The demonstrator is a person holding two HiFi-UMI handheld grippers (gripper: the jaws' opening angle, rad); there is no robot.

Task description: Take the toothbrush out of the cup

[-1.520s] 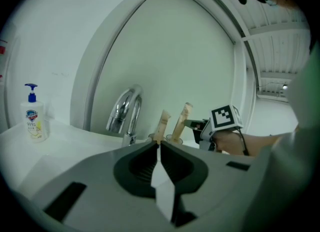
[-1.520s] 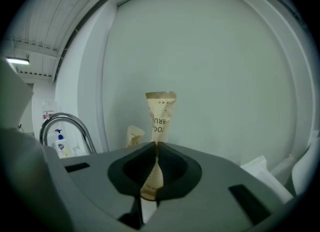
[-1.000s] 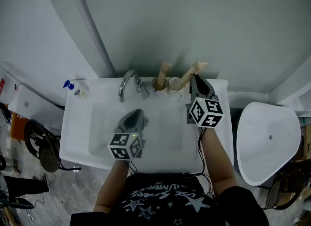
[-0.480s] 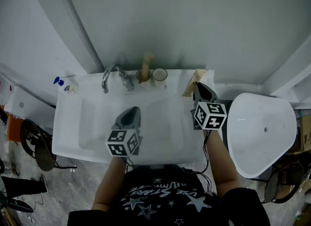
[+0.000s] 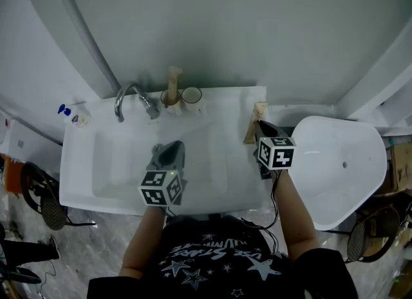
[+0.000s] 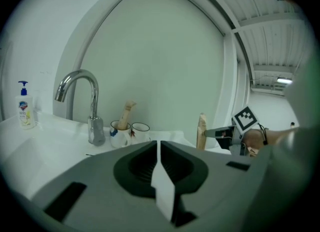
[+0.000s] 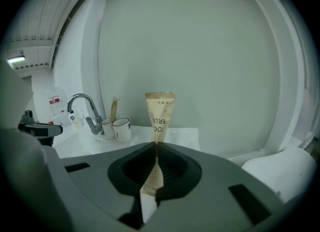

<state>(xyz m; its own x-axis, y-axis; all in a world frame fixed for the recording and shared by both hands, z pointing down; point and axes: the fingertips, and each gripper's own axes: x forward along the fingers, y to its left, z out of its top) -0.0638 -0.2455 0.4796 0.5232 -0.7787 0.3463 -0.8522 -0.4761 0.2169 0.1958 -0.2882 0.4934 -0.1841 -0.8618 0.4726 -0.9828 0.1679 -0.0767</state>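
A paper-wrapped toothbrush (image 7: 160,115) stands upright in my right gripper (image 7: 156,148), whose jaws are shut on its lower part. In the head view that gripper (image 5: 259,126) holds the toothbrush (image 5: 252,129) over the right rim of the sink (image 5: 84,182), well right of the cups. Two white cups stand at the back beside the faucet (image 5: 132,95). The left cup (image 5: 170,99) holds another wrapped toothbrush (image 6: 126,114). The right cup (image 5: 191,96) looks empty. My left gripper (image 5: 170,152) hangs over the basin, shut with nothing in it.
A soap bottle (image 5: 67,112) stands on the sink's back left corner. A large white toilet (image 5: 335,163) sits just right of the sink, close to my right arm. A grey wall rises right behind the cups. Dark clutter lies on the floor at left.
My right gripper has carried the toothbrush from above the cups to the right and lower, to the sink's right rim. My left gripper has shifted a little over the basin.
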